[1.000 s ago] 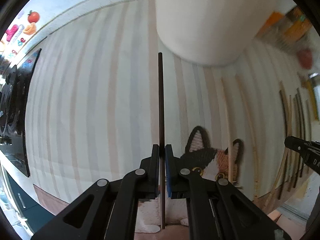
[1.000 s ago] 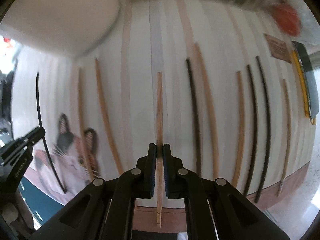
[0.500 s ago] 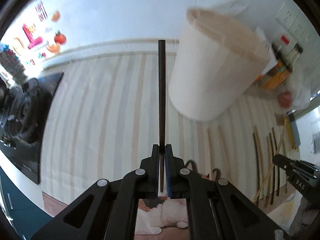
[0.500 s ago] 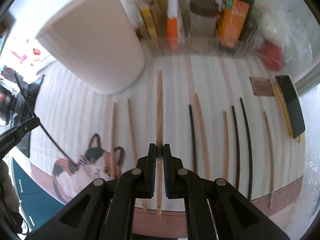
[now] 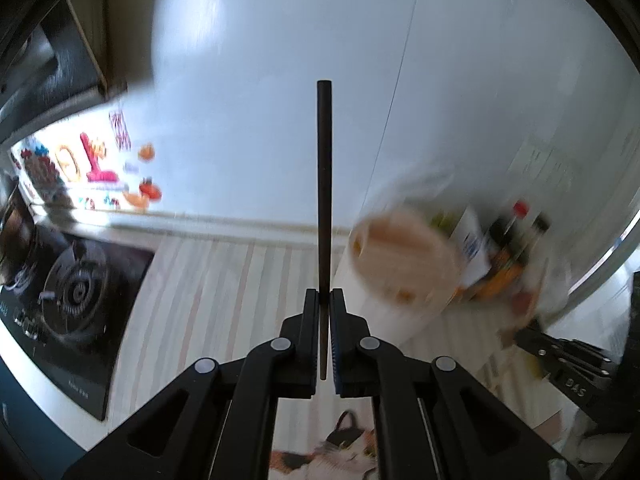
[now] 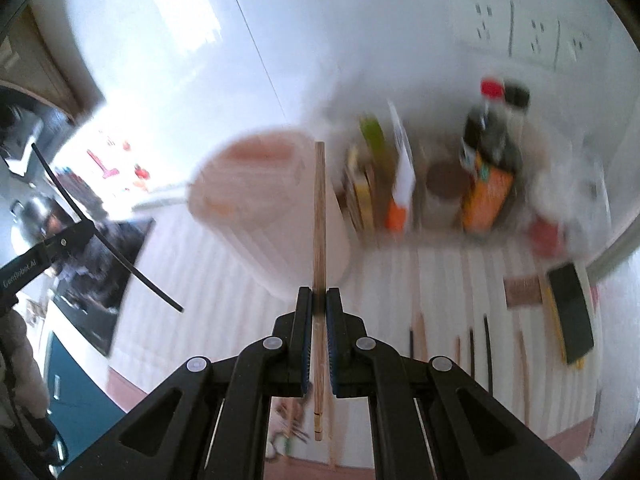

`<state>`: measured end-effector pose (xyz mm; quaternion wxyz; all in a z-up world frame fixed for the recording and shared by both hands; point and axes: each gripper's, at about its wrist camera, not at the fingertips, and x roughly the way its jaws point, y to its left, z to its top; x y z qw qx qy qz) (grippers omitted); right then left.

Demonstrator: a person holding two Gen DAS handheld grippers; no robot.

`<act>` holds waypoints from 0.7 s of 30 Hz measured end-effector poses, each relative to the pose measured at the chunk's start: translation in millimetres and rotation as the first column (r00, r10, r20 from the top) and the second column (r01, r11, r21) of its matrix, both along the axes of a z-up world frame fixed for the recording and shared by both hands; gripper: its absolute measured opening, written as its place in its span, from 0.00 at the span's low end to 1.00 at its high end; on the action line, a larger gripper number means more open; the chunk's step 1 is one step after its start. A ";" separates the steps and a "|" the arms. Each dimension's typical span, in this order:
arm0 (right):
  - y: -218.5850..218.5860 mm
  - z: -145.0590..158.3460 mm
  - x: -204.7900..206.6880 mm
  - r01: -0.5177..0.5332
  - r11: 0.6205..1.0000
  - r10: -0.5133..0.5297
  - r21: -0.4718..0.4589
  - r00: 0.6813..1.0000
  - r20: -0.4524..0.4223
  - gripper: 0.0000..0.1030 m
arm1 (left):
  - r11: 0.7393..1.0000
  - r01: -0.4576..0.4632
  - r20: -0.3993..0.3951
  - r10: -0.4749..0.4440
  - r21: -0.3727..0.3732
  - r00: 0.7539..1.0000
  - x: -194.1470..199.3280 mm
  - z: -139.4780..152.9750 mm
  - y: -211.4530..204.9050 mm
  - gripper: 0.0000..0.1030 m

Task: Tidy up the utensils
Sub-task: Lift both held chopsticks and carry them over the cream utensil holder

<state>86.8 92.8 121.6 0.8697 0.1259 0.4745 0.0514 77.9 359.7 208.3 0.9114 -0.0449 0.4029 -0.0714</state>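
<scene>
Nearest in the left wrist view, the left hand-held gripper [image 5: 324,300] is clenched on a dark chopstick [image 5: 324,184], which runs straight up between its blue-faced pads and ends in front of the white wall. In the right wrist view the right hand-held gripper [image 6: 319,300] is clamped likewise on a pale wooden chopstick [image 6: 319,220], a short length of it sticking out below the pads. Both sticks are held up in the air, clear of the striped mat [image 6: 200,272] on the worktop. Beneath the right hand-held gripper more chopsticks [image 6: 486,344], some dark and some wooden, lie side by side on the mat, with a black phone [image 6: 570,312] to their right. Further off stands a blurred white container [image 6: 272,208] with an open mouth, left of the wooden stick's tip. Beyond it, bottles and packets [image 6: 488,168] line the wall. A black hob [image 5: 72,304] lies at far left.
</scene>
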 end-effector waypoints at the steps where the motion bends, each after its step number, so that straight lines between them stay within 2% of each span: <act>1: -0.3 12.4 4.0 -0.002 1.000 0.002 0.010 1.000 0.025 0.07 | 1.000 0.003 0.016 -0.002 -0.013 1.000 4.7 12.1 7.1 0.02; 5: -0.4 63.3 25.8 -0.012 1.000 0.008 0.025 0.992 0.124 0.07 | 0.997 0.034 0.071 -0.029 -0.066 0.997 8.6 56.4 8.5 0.02; 8: 0.9 94.2 47.5 -0.004 1.000 -0.001 0.024 0.980 0.200 0.07 | 0.996 0.046 0.094 -0.039 -0.074 0.995 36.7 81.9 7.5 0.02; 9: 1.2 101.5 54.8 -0.001 1.000 -0.005 0.026 0.975 0.221 0.07 | 0.996 0.049 0.096 -0.042 -0.072 0.995 42.9 85.2 -8.4 0.02; 12: 4.6 122.4 76.3 0.014 1.000 -0.019 0.019 0.961 0.276 0.07 | 0.995 0.056 0.093 -0.049 -0.077 0.994 74.2 88.9 -22.6 0.02; 15: 6.6 130.2 99.3 0.036 0.999 -0.036 0.006 0.947 0.318 0.07 | 0.994 0.067 0.074 -0.061 -0.086 0.995 98.0 91.0 -23.5 0.02; 21: 6.7 124.6 141.5 0.083 0.997 -0.077 0.000 0.928 0.365 0.07 | 0.993 0.087 0.018 -0.086 -0.083 0.996 127.3 76.2 -20.6 0.02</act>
